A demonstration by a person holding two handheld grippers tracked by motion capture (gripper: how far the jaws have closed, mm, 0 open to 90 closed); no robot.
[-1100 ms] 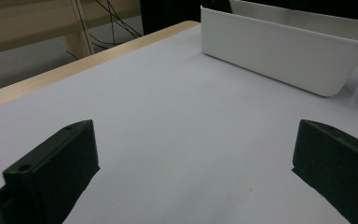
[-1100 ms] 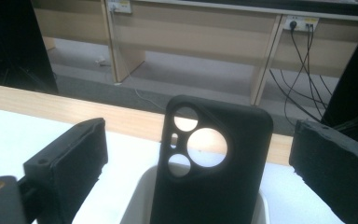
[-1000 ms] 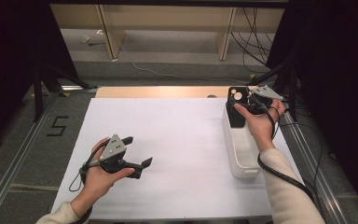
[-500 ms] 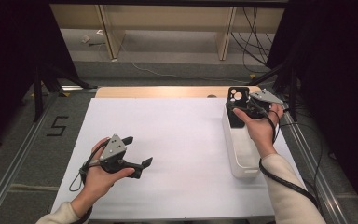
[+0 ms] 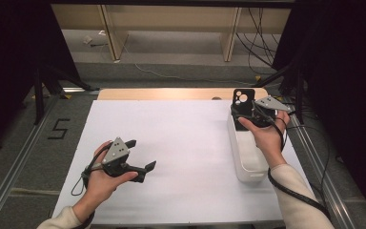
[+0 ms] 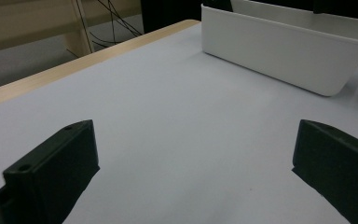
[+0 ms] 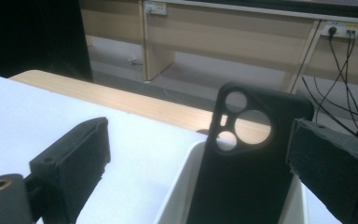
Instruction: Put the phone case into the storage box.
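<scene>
My right tool sits over the far end of the white bin, and its own view shows both jaws spread wide, released, with nothing between the pads. Just ahead of it, between the two jaws as that camera sees them, stands the black phone case, upright in the far end of the bin, its camera cutouts at the top and its lower part down inside the bin wall. The case looks closer to the tool's right-hand jaw than to the left-hand one, though I cannot tell whether that jaw touches it (the edge there is dark on dark). In the high view the case rises above the bin rim right in front of my right hand, which holds the tool from behind and above the bin. My left tool is well apart from all that, held low over the white sheet on the bench, jaws also wide open and holding nothing. Looking along it, I see bare white surface between the two jaws, and the bin far ahead and toward the right-hand jaw, its long side turned to me. The wooden edge of the bench runs beyond the sheet, ahead and to the left of that tool.
</scene>
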